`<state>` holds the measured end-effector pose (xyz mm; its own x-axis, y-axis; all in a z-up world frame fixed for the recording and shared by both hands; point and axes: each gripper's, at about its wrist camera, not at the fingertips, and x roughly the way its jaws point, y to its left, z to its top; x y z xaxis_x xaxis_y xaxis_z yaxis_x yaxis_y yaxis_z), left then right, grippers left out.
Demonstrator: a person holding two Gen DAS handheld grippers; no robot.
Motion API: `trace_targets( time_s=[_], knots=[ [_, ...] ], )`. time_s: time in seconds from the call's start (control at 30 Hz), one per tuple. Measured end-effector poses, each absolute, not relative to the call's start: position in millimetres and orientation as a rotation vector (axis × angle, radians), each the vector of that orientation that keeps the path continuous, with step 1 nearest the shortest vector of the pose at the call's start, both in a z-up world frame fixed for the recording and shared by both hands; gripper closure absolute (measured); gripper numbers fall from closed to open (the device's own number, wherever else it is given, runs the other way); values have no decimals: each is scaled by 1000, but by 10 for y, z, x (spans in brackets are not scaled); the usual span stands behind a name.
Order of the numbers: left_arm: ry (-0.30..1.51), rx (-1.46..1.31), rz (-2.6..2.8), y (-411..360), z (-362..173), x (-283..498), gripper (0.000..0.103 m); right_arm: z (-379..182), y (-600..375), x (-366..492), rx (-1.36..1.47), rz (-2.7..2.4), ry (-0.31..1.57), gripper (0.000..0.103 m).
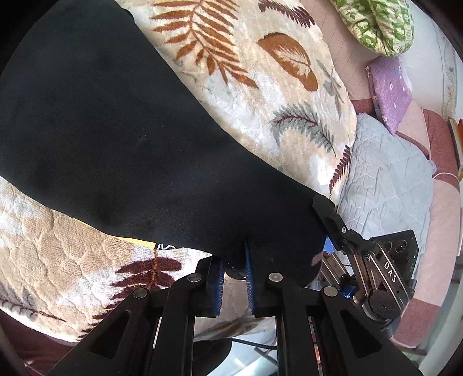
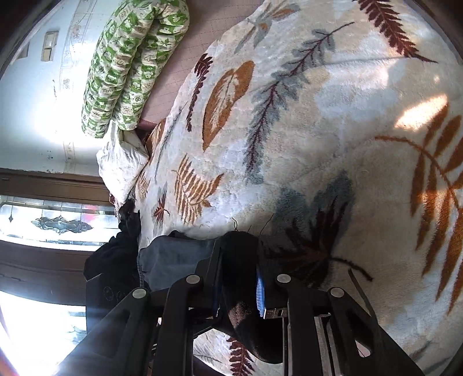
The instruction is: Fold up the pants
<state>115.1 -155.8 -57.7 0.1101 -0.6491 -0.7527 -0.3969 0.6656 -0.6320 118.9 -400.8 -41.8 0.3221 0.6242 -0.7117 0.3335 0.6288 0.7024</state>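
Observation:
The black pants (image 1: 101,130) stretch from the upper left down to the lower right over a leaf-patterned blanket (image 1: 260,86). My left gripper (image 1: 233,261) is shut on their lower edge, with thin black cloth pinched between the blue pads (image 1: 217,285). To its right, the right gripper (image 1: 324,211) grips the same edge of the pants. In the right wrist view, a bunch of black pants cloth (image 2: 240,289) fills the gap of the right gripper (image 2: 238,257), which is shut on it. The cloth hangs down below the fingers, a little above the blanket (image 2: 332,130).
A green patterned quilt roll (image 1: 379,26), a purple folded cloth (image 1: 390,92) and a grey quilted pillow (image 1: 385,185) lie at the bed's far side. In the right wrist view a blue-grey garment (image 2: 173,257) and dark clothes (image 2: 115,260) lie near the bed edge, by a glazed door (image 2: 58,222).

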Motion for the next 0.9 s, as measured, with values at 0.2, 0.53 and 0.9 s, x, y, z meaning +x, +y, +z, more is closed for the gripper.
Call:
trace_targets(
  time_s=[0.2, 0.53, 0.9],
  knots=[
    [1460, -984, -231, -1108, -459, 1134, 92, -174, -3637, 1339, 892, 268, 1267, 85],
    [1401, -1140, -164, -133, -546, 1084, 93, -158, -2696, 1671, 854, 347, 1305, 85],
    [1399, -1207, -57, 865, -779, 886, 93, -755, -1614, 1939, 849, 394, 1472, 80]
  ],
)
